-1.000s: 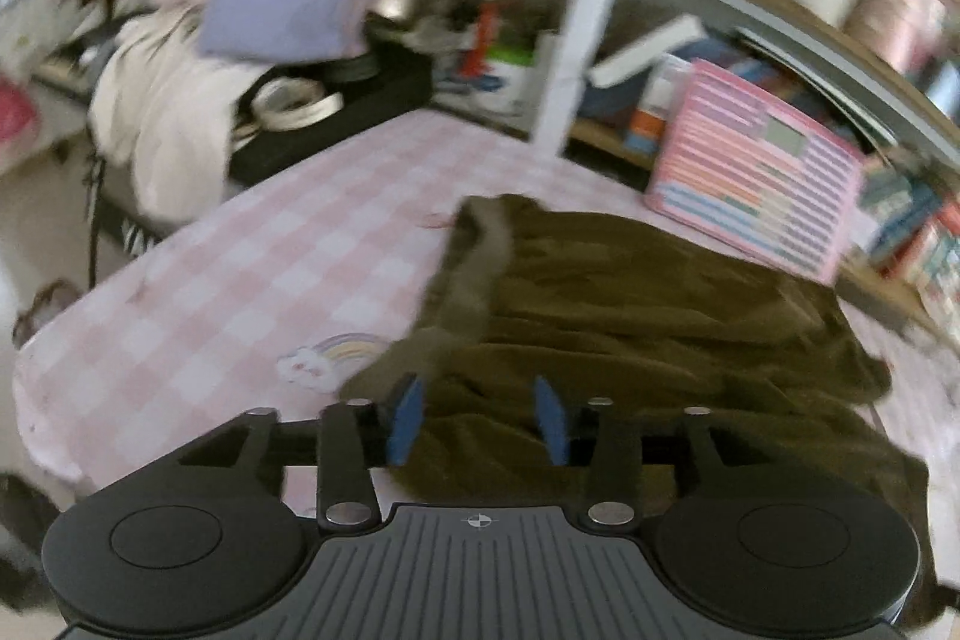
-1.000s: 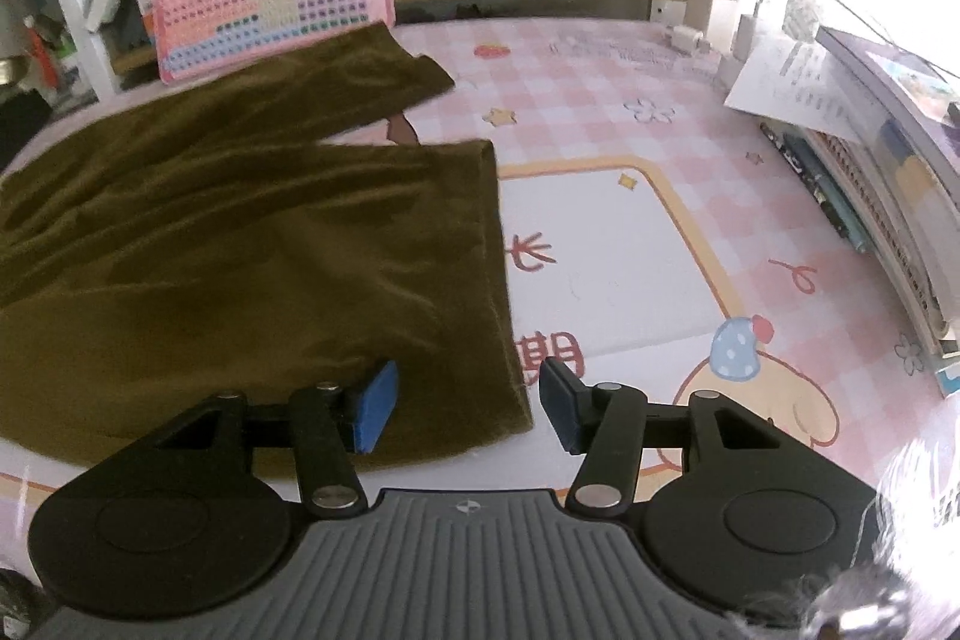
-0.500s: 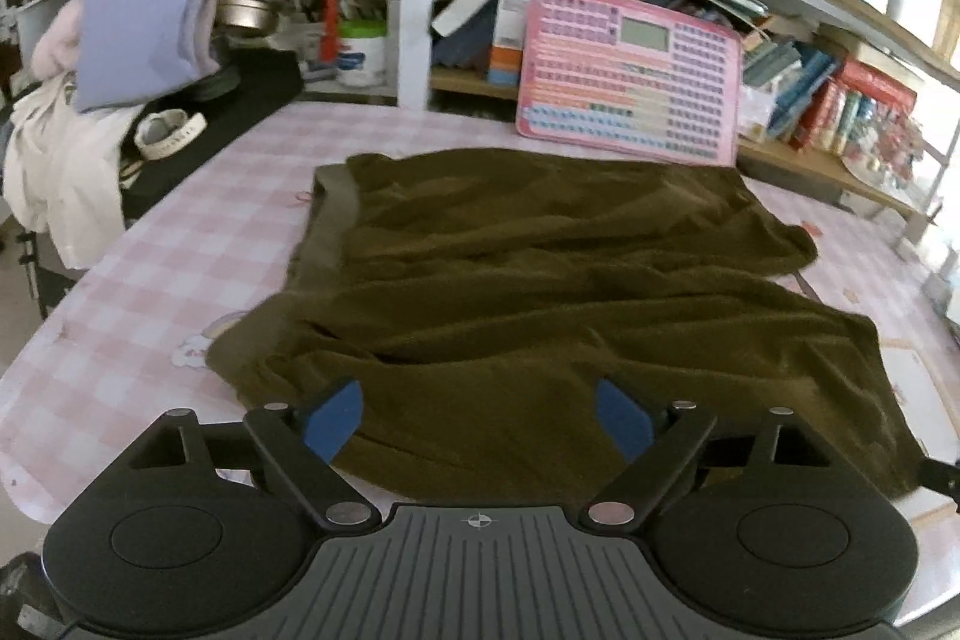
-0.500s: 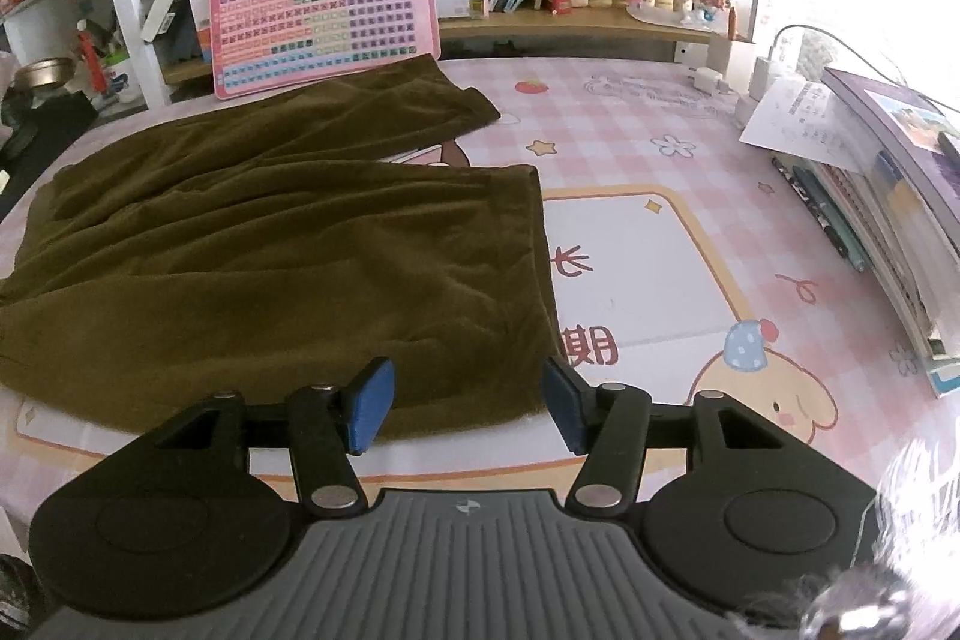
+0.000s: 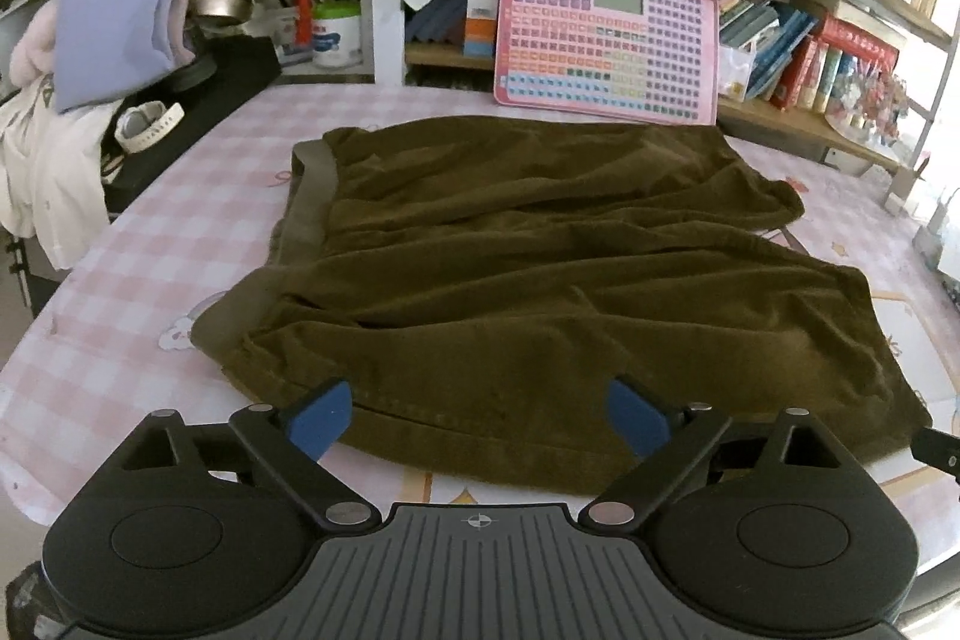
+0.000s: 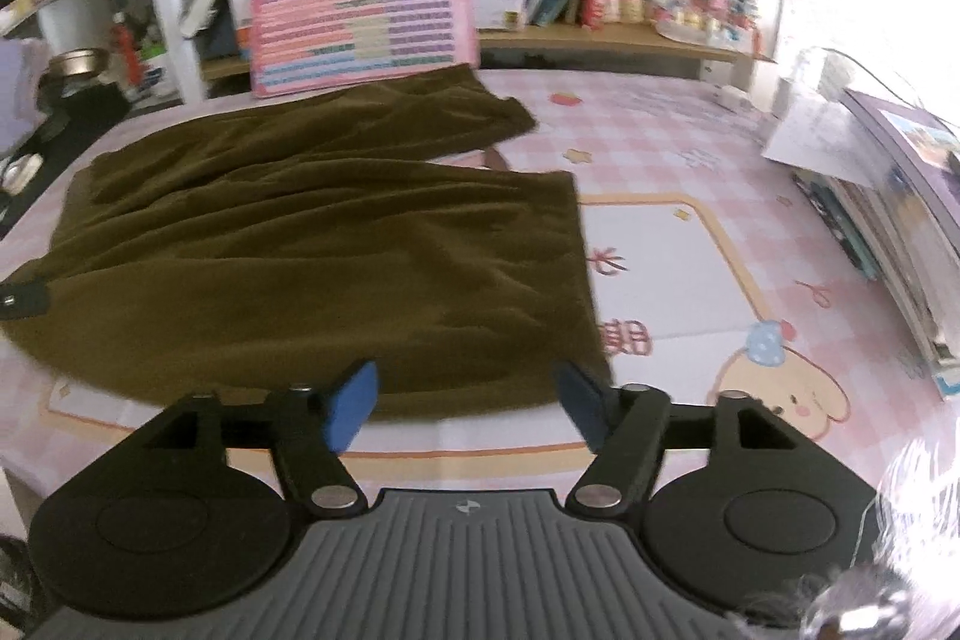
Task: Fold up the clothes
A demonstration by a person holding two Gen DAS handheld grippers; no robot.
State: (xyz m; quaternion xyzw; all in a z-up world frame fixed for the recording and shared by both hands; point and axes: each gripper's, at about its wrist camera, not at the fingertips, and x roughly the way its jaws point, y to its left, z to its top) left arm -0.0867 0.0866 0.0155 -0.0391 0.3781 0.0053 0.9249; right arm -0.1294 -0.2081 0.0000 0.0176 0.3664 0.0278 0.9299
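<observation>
1. Left gripper (image 5: 478, 415) has its jaws spread wide with nothing between them. It hangs just over the near edge of the shorts (image 5: 540, 268), toward the waistband (image 5: 309, 214) end.

2. Right gripper (image 6: 467, 403) is also spread wide and empty, sitting above the near hem of the closer leg. The fabric edge runs right between the blue pads (image 6: 351, 403), but I can't tell whether they're touching the cloth or just above it.

3. The shorts are dark olive and lie flat on the pink checked table mat (image 5: 150, 244). The waistband is off to the left and the two leg openings point right, and the two legs are slightly split apart at the far right end. The cloth is pretty wrinkly but spread out in a single layer as far as I can see.

4. Progress-wise, I'd say the task is basically at the start. The shorts are laid out and no fold is visible yet. Both grippers look lined up along the near edge, so my guess is the next move is to pinch that edge at both ends and bring it over to the far side, then fold again lengthwise.

5. Around the shorts: a pink toy keyboard (image 5: 606, 46) leans on the shelf right behind them, almost touching the far edge. A stack of books (image 6: 888, 220) sits along the right side of the table, well clear of the cloth.
</observation>
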